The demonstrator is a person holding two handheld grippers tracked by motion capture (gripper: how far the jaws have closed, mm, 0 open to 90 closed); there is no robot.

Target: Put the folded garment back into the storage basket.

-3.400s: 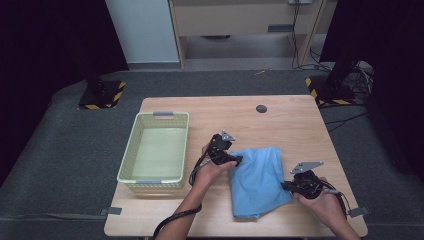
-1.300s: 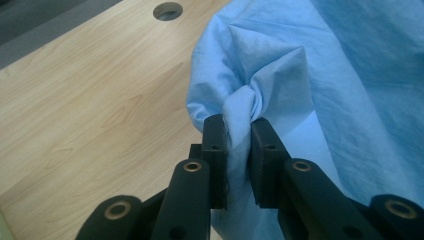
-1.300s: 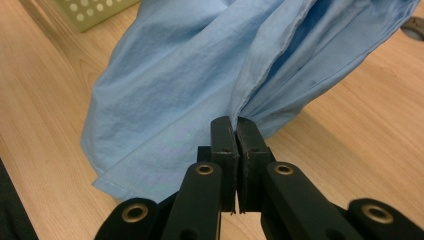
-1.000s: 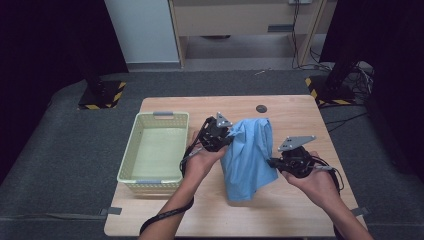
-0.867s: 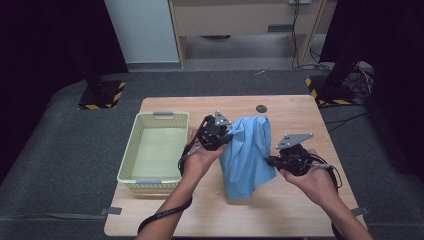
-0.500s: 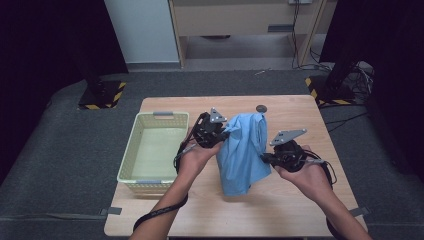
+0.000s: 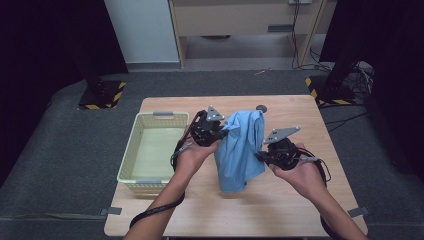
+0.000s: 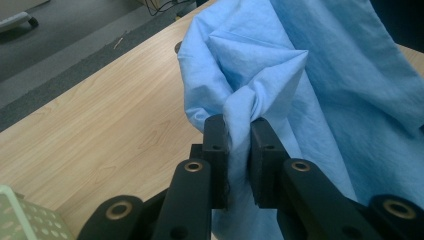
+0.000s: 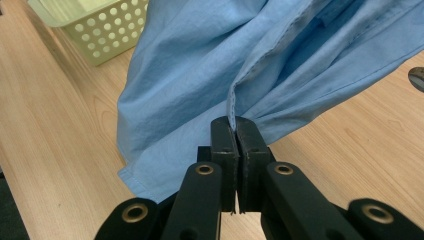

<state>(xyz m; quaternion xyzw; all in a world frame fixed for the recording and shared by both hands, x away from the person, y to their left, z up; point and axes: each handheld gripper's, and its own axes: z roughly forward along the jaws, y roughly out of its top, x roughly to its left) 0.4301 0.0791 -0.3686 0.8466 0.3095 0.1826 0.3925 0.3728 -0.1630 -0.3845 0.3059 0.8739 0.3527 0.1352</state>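
The pale green plastic basket (image 7: 153, 150) with the perforated sides sits on the left part of the light wood-grain worktop (image 7: 300, 200), and as far as I can see there's nothing in it. The blue cloth (image 7: 240, 150) is thin, wrinkly woven stuff with a stitched hem, held up off the worktop just right of the basket and hanging in loose folds, with its bottom end close to or touching the wood, can't tell which. The left claw (image 8: 239, 145) is clamped on a bunched fold near the top, and the right claw (image 9: 233, 135) is pinched nearly flat on the hemmed edge lower down; a small dark round thing (image 7: 261, 107) lies at the far edge behind the cloth.
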